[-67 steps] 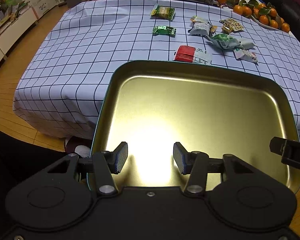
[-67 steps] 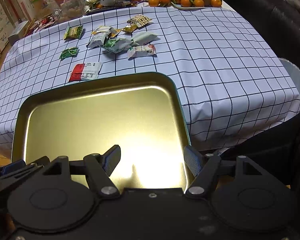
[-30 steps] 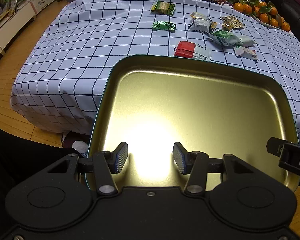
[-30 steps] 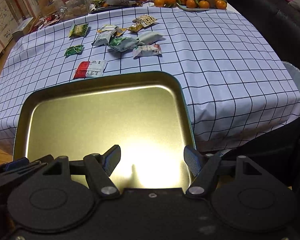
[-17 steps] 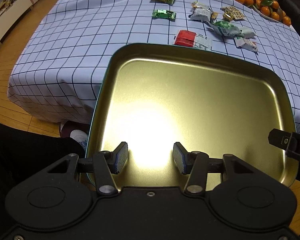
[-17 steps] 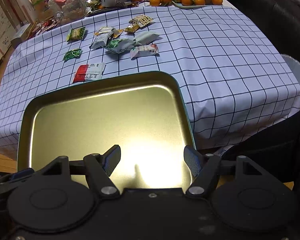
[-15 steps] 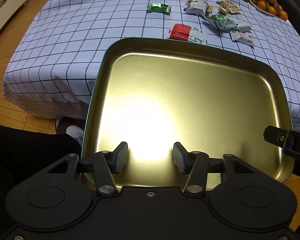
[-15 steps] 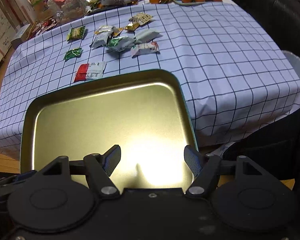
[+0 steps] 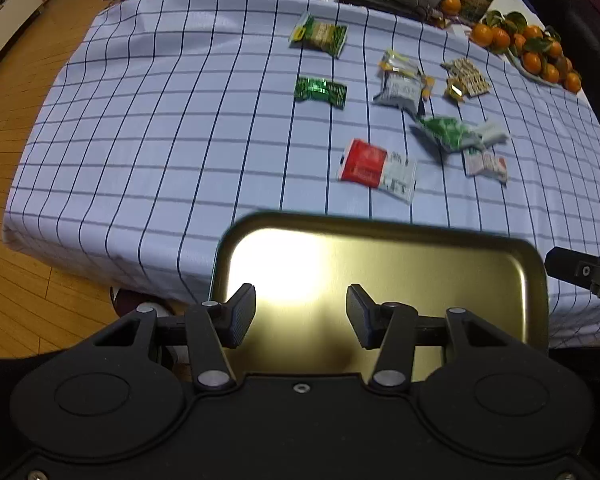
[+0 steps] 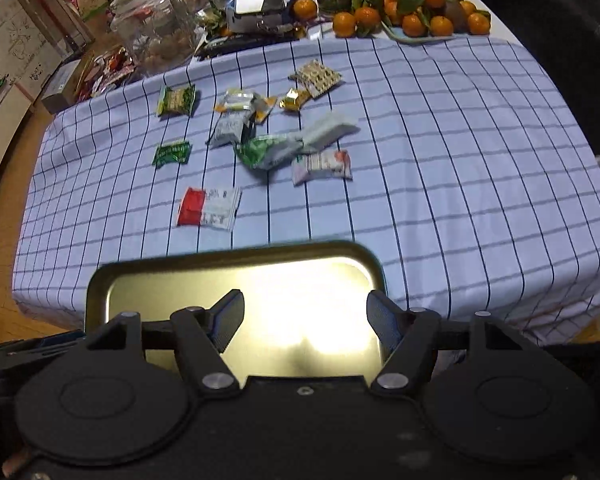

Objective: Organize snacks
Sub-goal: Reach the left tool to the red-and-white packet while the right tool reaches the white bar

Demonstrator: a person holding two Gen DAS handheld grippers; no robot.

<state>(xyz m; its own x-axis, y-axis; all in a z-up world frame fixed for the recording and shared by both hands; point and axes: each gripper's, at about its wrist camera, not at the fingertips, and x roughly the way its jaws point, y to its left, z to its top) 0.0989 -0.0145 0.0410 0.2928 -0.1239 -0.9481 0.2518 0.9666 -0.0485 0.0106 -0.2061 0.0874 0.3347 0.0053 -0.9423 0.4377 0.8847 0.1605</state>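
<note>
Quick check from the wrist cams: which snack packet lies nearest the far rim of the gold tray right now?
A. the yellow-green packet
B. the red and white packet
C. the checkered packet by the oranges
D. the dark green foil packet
B: the red and white packet lies on the checked tablecloth just beyond the gold tray's far rim, while the other packets sit farther up the table.

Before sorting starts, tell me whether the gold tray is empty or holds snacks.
Empty: the gold tray shows only bare metal, and the snack packets lie on the checked cloth beyond it.
</note>
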